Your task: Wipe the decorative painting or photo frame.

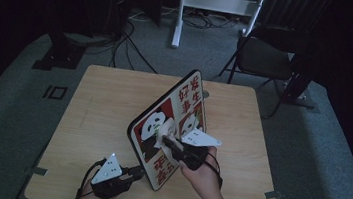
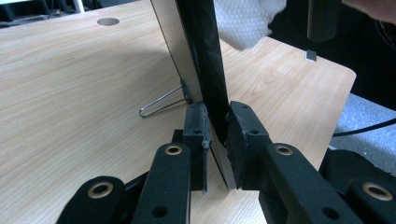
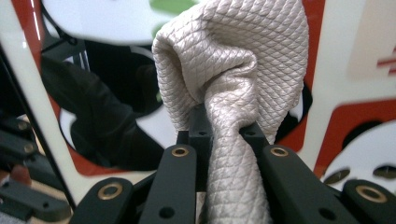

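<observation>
Table (image 1: 96,120): wooden. Panda picture board (image 1: 161,123) stands propped upright near the middle, its lower corner towards the near edge; a wire stand (image 2: 161,103) braces its back. My left gripper (image 2: 215,135), near the near edge, is clamped on the board's lower edge. My right gripper (image 3: 223,135) is clamped on a bunched cream cloth (image 3: 233,65), which presses against the board's printed face.

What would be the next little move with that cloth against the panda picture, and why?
Probably a short wipe down the glass. The right gripper is shut on the bunched cloth, which sits against the glossy face of the picture frame. The left gripper clamps the frame's lower edge, so the frame looks steady enough to rub.
</observation>
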`<state>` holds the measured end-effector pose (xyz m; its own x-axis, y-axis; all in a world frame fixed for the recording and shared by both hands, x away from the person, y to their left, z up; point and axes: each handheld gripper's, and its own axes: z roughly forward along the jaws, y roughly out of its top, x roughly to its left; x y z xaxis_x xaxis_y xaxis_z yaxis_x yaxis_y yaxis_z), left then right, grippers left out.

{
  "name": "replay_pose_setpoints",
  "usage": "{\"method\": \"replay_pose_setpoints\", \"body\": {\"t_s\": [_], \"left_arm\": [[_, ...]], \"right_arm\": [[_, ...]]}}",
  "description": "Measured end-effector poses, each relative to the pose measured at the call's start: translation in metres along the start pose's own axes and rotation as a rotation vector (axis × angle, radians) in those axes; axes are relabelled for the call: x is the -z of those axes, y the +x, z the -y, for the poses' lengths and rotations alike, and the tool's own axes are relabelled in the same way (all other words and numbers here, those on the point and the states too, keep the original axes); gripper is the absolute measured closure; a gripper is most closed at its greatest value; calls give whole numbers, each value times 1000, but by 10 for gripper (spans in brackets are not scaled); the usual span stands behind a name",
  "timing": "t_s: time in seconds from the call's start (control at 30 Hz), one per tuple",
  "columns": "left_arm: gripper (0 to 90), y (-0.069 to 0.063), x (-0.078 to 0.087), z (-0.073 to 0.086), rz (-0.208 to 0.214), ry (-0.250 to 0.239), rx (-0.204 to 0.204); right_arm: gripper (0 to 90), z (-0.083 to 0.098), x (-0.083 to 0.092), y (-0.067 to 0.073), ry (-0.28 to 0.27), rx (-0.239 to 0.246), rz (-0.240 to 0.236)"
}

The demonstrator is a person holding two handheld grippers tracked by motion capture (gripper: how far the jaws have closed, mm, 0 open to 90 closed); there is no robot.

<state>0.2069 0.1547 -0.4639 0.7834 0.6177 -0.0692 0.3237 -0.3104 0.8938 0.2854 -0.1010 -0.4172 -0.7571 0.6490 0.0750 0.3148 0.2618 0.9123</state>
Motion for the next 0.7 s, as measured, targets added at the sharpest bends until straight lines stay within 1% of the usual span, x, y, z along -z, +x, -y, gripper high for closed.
{"method": "replay_pose_setpoints", "body": {"t_s": [0.17,0.3,0.6,0.7], "left_arm": [[788,0,0,0,7,3,4],[789,0,-1,-1,6,3,2],[791,-2,-2,-1,12,4,-4],[792,-2,-2,-1,14,4,-5]], "right_arm": [[809,16,-2,-2,29,-12,3],[809,32,-3,-4,54,-29,5],[809,66,-7,-9,134,-71,15],[809,76,-8,-12,159,-78,19]]}}
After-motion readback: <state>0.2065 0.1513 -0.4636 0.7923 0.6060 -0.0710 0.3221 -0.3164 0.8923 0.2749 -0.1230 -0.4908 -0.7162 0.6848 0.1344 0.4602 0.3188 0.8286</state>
